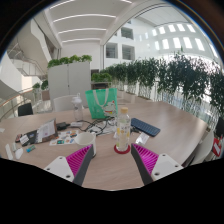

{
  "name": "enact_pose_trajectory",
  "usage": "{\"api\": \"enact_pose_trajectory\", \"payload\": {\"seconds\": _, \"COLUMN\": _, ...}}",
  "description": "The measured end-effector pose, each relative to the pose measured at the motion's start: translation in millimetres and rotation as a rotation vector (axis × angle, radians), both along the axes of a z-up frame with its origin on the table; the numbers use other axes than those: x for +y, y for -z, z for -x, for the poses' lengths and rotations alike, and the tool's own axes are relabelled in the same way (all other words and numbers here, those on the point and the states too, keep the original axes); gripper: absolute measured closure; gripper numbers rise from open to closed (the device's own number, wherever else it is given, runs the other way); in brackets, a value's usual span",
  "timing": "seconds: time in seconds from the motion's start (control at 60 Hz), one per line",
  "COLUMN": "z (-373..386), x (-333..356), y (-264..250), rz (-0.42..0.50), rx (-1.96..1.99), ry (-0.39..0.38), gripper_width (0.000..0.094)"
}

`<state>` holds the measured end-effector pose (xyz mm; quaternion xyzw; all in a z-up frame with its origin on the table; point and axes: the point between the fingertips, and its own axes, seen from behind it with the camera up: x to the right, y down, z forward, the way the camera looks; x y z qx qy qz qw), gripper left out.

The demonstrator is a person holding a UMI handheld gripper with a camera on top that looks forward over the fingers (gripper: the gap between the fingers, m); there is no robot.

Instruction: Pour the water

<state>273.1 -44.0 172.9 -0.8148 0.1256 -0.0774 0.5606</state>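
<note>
A clear glass cup (122,133) stands upright on a red coaster (121,149) on the light wooden table (112,168), just ahead of my fingers and about midway between them. My gripper (113,160) is open and empty, its magenta pads (82,158) spread wide to either side. No fingers touch the cup. A second clear vessel (123,119) stands right behind the cup; I cannot tell what it holds.
A white mug (68,138) stands ahead of the left finger. A dark notebook (145,127) lies beyond the cup to the right. Papers, cables and small items (45,132) clutter the left side. A green chair (103,103) and potted plants (170,75) stand beyond the table.
</note>
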Motion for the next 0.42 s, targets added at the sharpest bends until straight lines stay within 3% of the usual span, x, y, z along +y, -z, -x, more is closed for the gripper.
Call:
{"api": "enact_pose_trajectory", "payload": {"seconds": 0.2, "z": 69, "x": -105, "y": -52, "rz": 0.004, "rx": 0.021, "ry": 0.022, "gripper_width": 0.0108}}
{"api": "enact_pose_trajectory", "payload": {"seconds": 0.417, "z": 112, "x": -173, "y": -96, "rz": 0.003, "rx": -0.023, "ry": -0.006, "gripper_width": 0.0109}}
